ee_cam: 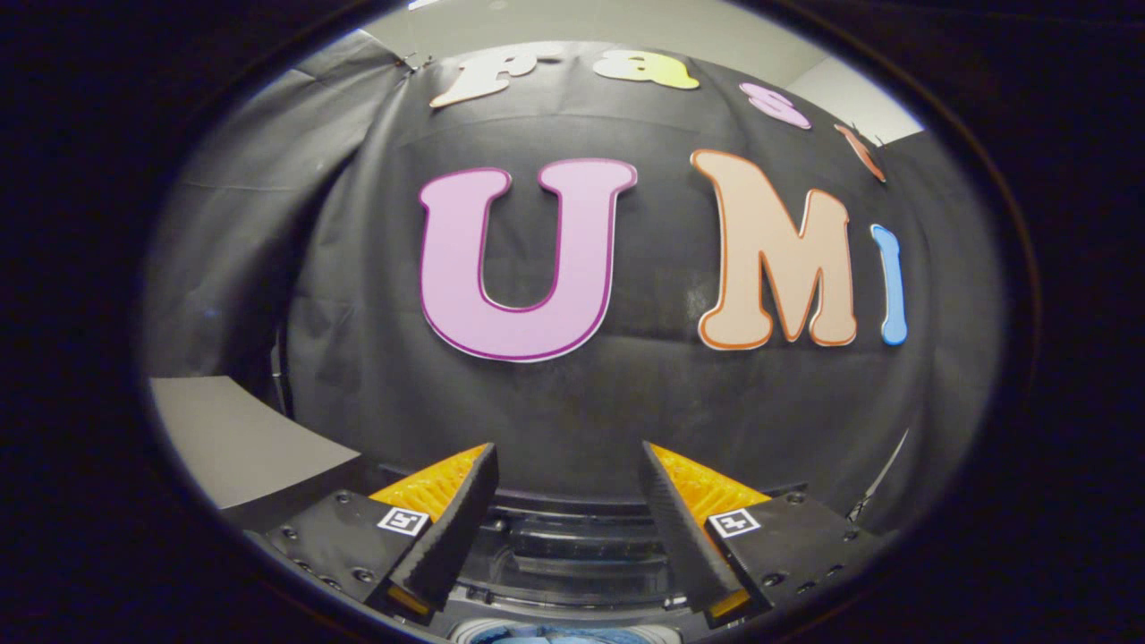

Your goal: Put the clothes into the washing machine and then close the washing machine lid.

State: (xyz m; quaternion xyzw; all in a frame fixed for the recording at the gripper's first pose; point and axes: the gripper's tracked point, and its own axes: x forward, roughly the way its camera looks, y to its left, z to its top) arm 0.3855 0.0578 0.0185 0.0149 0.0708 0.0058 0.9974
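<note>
While the gripper (569, 465) points level at the black cloth wall (626, 402) of the booth, its two fingers (452, 528) stand well apart, with nothing between them. No cloth or other thing touches either finger. Below and between the fingers lies the top of the washing machine (572, 546), dark, with its raised lid panel seen just beyond the finger bases. Lower still, beneath the fingers, a pale round rim of the drum opening (501, 631) shows, and inside it a patch of blue clothes (564, 637), small and partly cut off; how much fabric lies in there I cannot tell. The lid looks open, tilted back toward the wall. A grey floor or wall patch (241, 438) sits off beyond the left finger.
</note>
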